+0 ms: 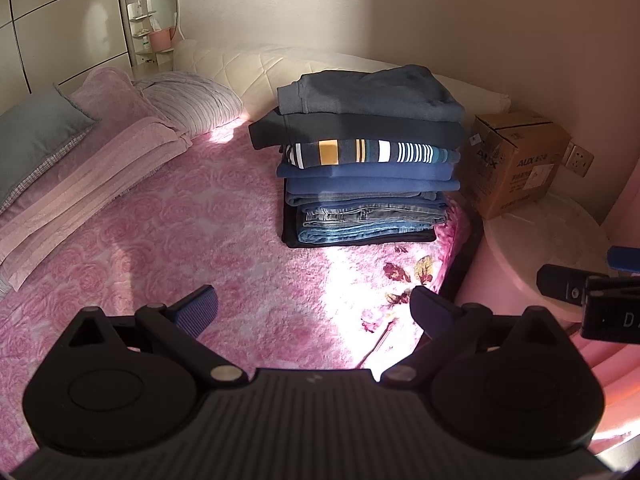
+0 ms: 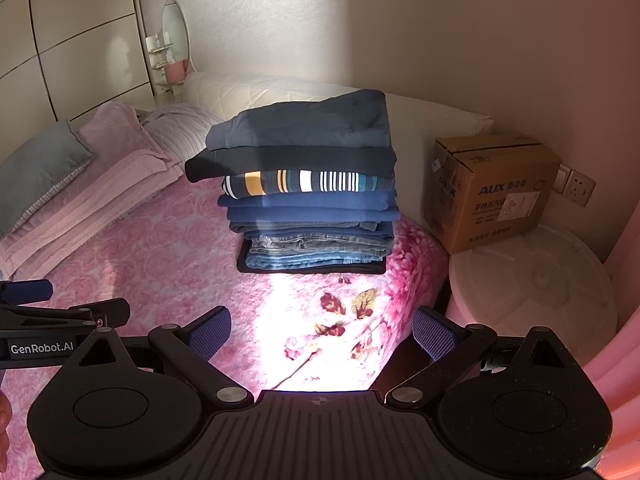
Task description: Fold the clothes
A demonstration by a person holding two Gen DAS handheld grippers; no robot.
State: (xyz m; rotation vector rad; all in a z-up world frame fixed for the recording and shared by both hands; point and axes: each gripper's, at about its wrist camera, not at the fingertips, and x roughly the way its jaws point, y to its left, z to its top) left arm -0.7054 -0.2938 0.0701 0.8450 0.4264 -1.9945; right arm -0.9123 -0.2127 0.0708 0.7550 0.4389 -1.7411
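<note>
A stack of folded clothes [image 1: 366, 160] stands on the pink rose-patterned bedspread [image 1: 180, 240]: grey and dark tops above, a striped shirt [image 1: 368, 153], blue garments and jeans at the bottom. The stack also shows in the right wrist view [image 2: 308, 188]. My left gripper [image 1: 314, 312] is open and empty, held above the bedspread well in front of the stack. My right gripper [image 2: 322, 334] is open and empty too, above the bed's sunlit corner. Each gripper shows at the edge of the other's view.
Pillows [image 1: 40, 132] and a folded pink blanket [image 1: 92, 184] lie at the left. A cardboard box [image 2: 496, 188] stands on a round pink-white stand [image 2: 532, 280] right of the bed. A cream headboard [image 1: 280, 68] and a mirror shelf [image 1: 160, 12] are behind.
</note>
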